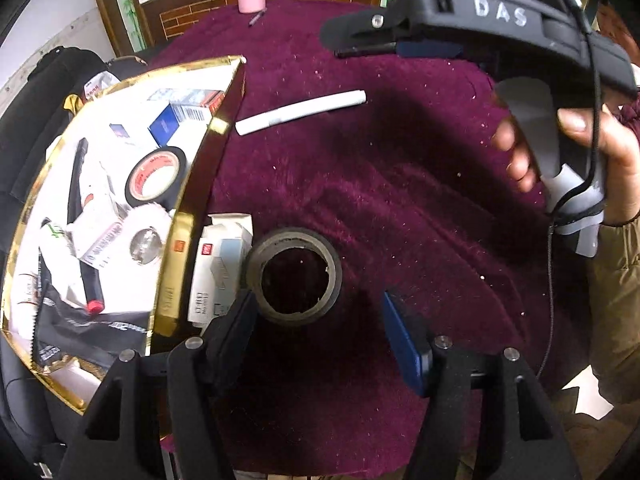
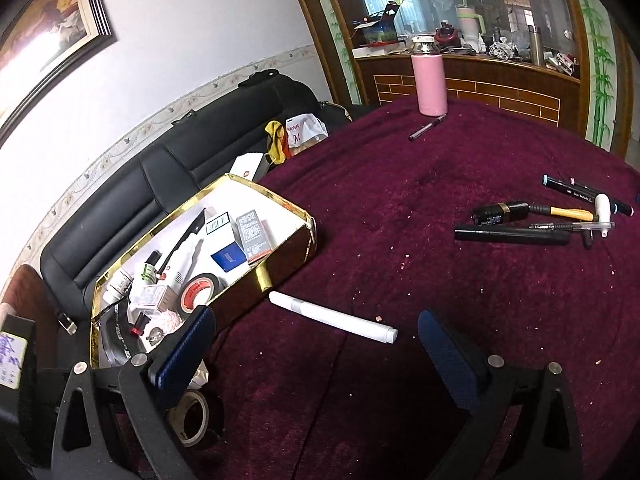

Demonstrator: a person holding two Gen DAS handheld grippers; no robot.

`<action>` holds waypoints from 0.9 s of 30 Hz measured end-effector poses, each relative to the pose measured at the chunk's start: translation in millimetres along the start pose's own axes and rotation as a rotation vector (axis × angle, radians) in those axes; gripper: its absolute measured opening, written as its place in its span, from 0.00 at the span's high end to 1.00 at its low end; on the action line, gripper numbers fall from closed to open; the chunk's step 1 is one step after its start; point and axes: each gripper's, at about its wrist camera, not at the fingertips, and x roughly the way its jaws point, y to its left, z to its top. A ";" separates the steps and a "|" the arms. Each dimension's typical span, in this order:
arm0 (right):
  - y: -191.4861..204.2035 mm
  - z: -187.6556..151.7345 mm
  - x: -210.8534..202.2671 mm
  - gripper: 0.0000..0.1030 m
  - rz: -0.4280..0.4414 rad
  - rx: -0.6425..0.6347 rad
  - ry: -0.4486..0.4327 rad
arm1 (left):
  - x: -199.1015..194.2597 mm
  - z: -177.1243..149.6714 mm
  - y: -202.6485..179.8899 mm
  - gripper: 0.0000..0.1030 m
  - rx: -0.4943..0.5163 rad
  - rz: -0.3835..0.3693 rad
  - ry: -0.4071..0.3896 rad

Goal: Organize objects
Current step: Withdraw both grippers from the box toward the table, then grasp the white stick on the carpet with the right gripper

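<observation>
A grey tape roll (image 1: 294, 276) lies flat on the maroon cloth, close in front of my left gripper (image 1: 320, 332). That gripper is open; its left finger sits by the roll's left edge and its blue pad stands well off the right edge. The roll also shows under my right gripper's left finger as the tape roll (image 2: 194, 416). My right gripper (image 2: 316, 352) is open wide and empty, with a white marker (image 2: 332, 318) lying on the cloth just ahead of its fingertips. The left wrist view shows the same marker (image 1: 300, 112), and the right gripper (image 1: 344, 42) above it in a hand (image 1: 600, 152).
A gold-rimmed box (image 1: 178, 248) (image 2: 280, 264) at the left holds a black tape roll (image 1: 156, 176), small cartons and a red-capped marker. A white carton (image 1: 222, 268) lies against its wall. Several pens (image 2: 540, 220) lie at the right; a pink bottle (image 2: 430, 80) and pen (image 2: 426, 128) stand far back.
</observation>
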 end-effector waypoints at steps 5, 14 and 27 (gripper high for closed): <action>-3.5 0.1 0.3 0.00 0.000 0.012 0.003 | 8.1 2.6 4.1 0.34 -0.004 0.014 -0.018; -7.8 0.0 2.9 0.00 -0.006 0.015 0.016 | 6.1 7.3 -1.0 0.52 -0.006 -0.043 -0.044; -7.9 9.6 22.2 0.21 -0.083 -0.179 0.102 | 23.8 6.1 7.8 0.90 -0.033 -0.104 -0.043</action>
